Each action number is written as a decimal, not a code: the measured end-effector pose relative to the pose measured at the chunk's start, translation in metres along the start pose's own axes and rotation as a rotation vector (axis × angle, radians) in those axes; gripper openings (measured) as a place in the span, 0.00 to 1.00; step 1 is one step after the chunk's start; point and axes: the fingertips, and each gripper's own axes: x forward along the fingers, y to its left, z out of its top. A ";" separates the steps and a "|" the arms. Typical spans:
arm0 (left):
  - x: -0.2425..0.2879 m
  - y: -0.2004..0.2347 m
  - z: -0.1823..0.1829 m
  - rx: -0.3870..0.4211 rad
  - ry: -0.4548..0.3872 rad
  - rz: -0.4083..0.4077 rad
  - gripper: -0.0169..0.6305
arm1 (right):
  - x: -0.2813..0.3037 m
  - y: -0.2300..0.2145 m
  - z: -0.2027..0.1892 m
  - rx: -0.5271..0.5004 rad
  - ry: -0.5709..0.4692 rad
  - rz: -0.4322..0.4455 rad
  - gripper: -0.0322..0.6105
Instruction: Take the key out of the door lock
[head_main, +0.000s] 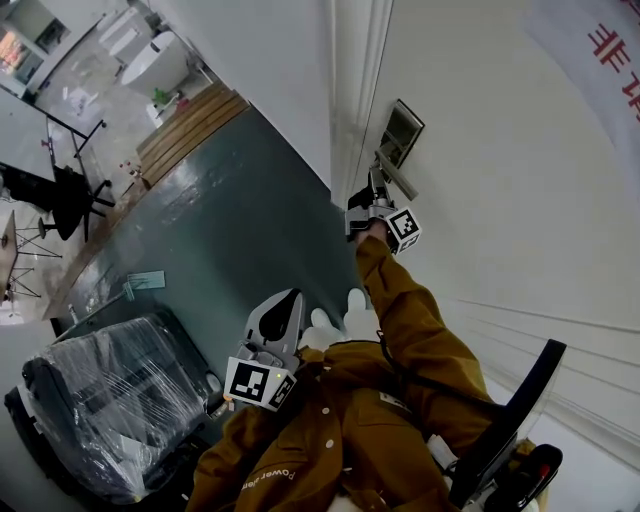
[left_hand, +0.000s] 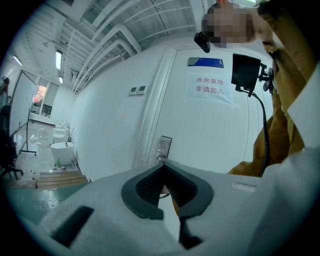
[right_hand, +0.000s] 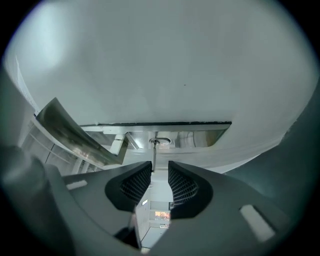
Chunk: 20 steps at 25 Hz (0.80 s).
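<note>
Jaws: right gripper (right_hand: 160, 167) is standing spread around thin silver key (right_hand: 153, 150) in steel door lock (right_hand: 200, 135) | left gripper (left_hand: 164, 170) is pressing together, empty | red-lettered door sign (left_hand: 209, 86) is reading "库房重地 非请勿入"

Key (right_hand: 153, 156): thin silvery sliver, seen edge-on, seated in keyhole, sticking straight out. Door lock (right_hand: 200, 135): shiny rectangular metal plate on white door (right_hand: 175, 60); lever handle (right_hand: 75, 131) at 9 o'clock from keyhole.
</note>
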 end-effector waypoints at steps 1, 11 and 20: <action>-0.001 0.002 0.000 -0.001 0.002 0.002 0.02 | 0.002 0.001 0.000 0.002 -0.004 0.005 0.22; 0.000 0.008 0.000 -0.005 0.005 0.008 0.02 | 0.004 0.016 -0.003 0.068 -0.037 0.094 0.09; -0.004 0.010 -0.001 -0.014 0.001 0.012 0.02 | 0.003 0.010 -0.002 0.036 -0.047 0.070 0.09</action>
